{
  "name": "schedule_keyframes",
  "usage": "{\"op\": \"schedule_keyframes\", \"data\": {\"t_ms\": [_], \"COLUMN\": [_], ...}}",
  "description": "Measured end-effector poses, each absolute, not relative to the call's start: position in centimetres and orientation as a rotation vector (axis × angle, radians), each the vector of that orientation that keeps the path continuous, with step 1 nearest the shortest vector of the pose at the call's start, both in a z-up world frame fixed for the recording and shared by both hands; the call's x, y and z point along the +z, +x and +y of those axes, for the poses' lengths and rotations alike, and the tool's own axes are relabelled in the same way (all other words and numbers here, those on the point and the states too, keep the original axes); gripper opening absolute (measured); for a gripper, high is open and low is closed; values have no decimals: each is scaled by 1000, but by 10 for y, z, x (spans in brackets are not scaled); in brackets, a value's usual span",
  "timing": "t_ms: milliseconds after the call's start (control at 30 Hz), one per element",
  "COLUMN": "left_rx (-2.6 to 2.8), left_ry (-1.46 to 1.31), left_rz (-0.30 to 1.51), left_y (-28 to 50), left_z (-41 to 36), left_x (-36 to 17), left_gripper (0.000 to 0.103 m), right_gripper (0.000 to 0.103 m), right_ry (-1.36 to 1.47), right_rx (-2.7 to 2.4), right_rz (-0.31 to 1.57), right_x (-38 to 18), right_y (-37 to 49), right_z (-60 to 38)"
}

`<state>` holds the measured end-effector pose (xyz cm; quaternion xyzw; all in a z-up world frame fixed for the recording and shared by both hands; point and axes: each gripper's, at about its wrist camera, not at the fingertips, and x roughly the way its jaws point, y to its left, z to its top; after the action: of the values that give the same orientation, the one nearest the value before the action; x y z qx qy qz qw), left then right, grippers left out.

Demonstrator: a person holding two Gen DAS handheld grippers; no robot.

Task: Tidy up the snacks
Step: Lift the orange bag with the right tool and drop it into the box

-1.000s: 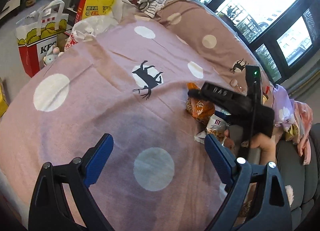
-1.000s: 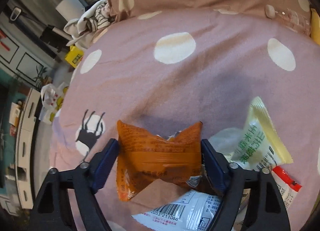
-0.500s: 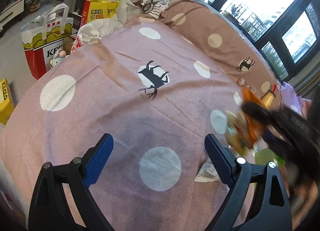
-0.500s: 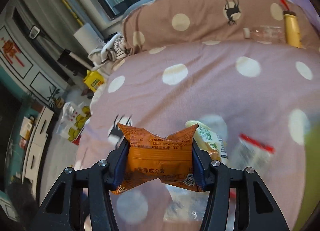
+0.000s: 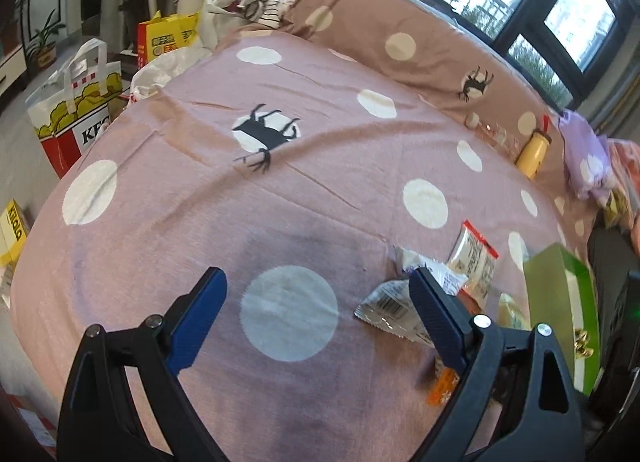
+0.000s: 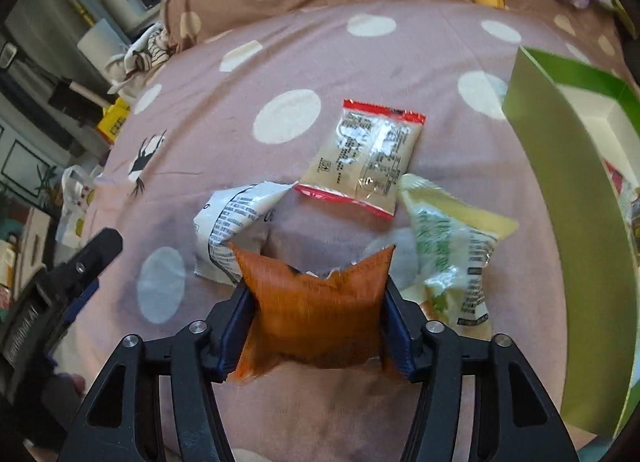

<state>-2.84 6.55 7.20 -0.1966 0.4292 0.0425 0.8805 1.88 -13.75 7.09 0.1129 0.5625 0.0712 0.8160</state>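
Observation:
My right gripper (image 6: 318, 324) is shut on an orange snack packet (image 6: 316, 314) and holds it above the bed. On the pink dotted bedspread (image 6: 304, 61) lie a red-edged clear packet (image 6: 370, 155), a white packet (image 6: 232, 227) and a pale yellow-green packet (image 6: 448, 246). A green box (image 6: 576, 197) stands open at the right. My left gripper (image 5: 316, 322) is open and empty over the bedspread (image 5: 200, 221); the white packet (image 5: 390, 308), the red-edged packet (image 5: 476, 258) and the green box (image 5: 560, 302) lie to its right.
A yellow bottle (image 5: 532, 151) and a clear bottle (image 5: 494, 131) lie against the brown dotted pillow (image 5: 400, 41). A KFC bag (image 5: 76, 109) and yellow bags (image 5: 168, 37) stand on the floor left of the bed. My left gripper shows in the right wrist view (image 6: 60, 290).
My right gripper lifted the orange packet off the snack pile and swung toward the green box. The left gripper stayed open over the bed.

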Motion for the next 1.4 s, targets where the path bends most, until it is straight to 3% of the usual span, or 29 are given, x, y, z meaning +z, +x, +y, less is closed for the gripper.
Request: {"op": "schedule_keyframes", "data": {"t_ms": [167,333,567,800,1033,1100,1200,1400], "left_rx": [17,-132,-283,-384,-392,-401,-425,-490], "left_ry": [-419,-433,-396,-390,-337,-324,-325,-316], "left_rz": [919,929,991,1052,1016,998,945,852], "left_y": [-30,-34,-29,-25,-29,-32,-37,-45], "left_z": [54,32,-10,-39,-45,-47,-47,-56], "left_x": [72,75,63,47,48,51,64,90], "left_gripper": [93,91,87,55,50,47,23,21], "right_gripper": [76,76,76,76,76,69,65,64], "right_ry": [376,513,664,629,614,619,641,577], "right_rx": [185,190,267,282,301,306,337,369], "right_rz": [1102,1037,1089,1148,1182,1175,1134,964], "right_x": [89,95,75,60,49,51,60,101], "right_y": [10,-5,1,11,16,14,9,-7], "right_z": [-162,-188,-196,-179,-172,-173,-176,-179]}}
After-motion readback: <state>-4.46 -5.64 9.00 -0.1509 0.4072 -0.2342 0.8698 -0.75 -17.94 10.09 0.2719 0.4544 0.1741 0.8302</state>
